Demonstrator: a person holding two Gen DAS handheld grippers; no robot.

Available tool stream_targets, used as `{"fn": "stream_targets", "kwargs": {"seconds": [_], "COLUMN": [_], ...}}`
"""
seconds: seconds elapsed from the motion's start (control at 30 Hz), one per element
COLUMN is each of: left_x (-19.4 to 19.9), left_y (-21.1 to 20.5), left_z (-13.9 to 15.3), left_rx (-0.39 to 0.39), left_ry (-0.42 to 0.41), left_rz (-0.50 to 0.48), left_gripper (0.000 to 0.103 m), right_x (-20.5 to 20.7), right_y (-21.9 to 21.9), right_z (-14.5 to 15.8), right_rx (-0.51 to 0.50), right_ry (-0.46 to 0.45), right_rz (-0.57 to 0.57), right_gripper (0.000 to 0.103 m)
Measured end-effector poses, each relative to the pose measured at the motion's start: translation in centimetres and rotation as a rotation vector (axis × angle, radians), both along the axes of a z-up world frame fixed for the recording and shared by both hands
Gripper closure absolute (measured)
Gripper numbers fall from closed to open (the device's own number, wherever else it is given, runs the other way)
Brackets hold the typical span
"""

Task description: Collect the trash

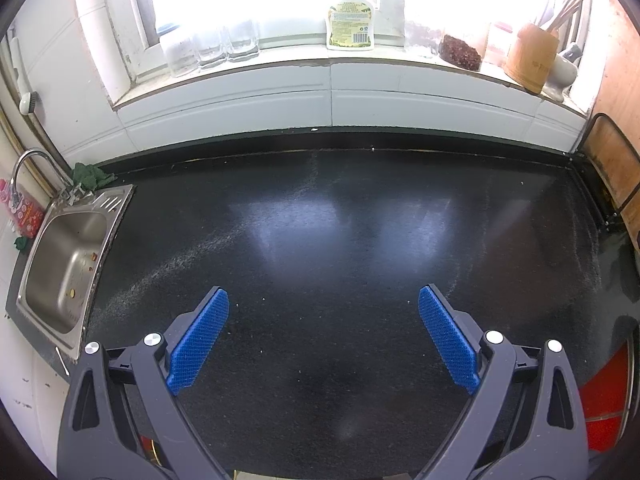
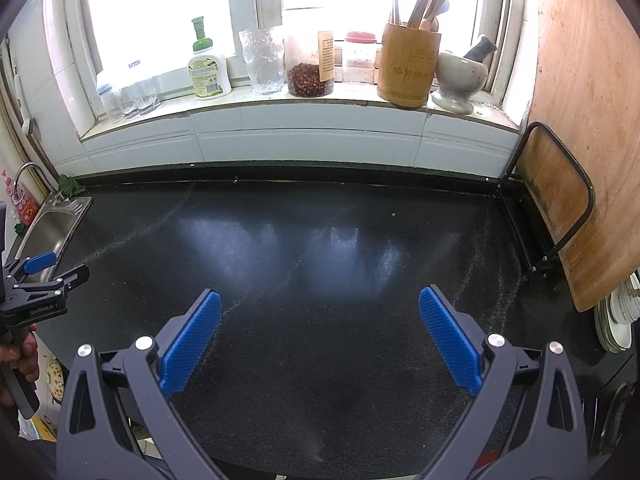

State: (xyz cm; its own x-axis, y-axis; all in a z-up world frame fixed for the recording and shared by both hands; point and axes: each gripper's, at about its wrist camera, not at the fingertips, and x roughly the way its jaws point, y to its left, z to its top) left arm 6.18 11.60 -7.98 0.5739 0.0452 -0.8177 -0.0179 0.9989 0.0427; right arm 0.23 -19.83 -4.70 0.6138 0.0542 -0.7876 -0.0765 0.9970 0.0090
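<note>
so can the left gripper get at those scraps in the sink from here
Probably yes. The left gripper is open and empty, the sink lies just to its left, and the scraps sit uncovered in the basin. Only the faucet at the far end stands nearby.

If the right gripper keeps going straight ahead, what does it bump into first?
Probably the bare black countertop: the open right gripper tilts down toward it, nothing between. Depth is unclear; the white tiled wall lies beyond.

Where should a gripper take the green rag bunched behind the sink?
Judging by its pose, pinch the raised crumpled top of the green rag from above, approaching from the open counter side. The faucet crowds its sink-side edge and the wall backs it. Left gripper is open and nearer.
</note>
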Motion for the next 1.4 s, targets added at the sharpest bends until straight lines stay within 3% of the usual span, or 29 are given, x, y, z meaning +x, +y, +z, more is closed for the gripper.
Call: {"fn": "stream_targets", "kwargs": {"seconds": [1.4], "left_x": [-0.1], "left_y": [-0.6], "left_z": [0.2], "left_rx": [0.020], "left_ry": [0.003], "left_rz": [0.016], "left_gripper": [0.010], "right_x": [-0.8], "right_y": [-0.2], "right_z": [0.2], "right_rx": [0.001], "right_ry": [0.004], "right_rz": [-0.009], "right_gripper": [0.007]}}
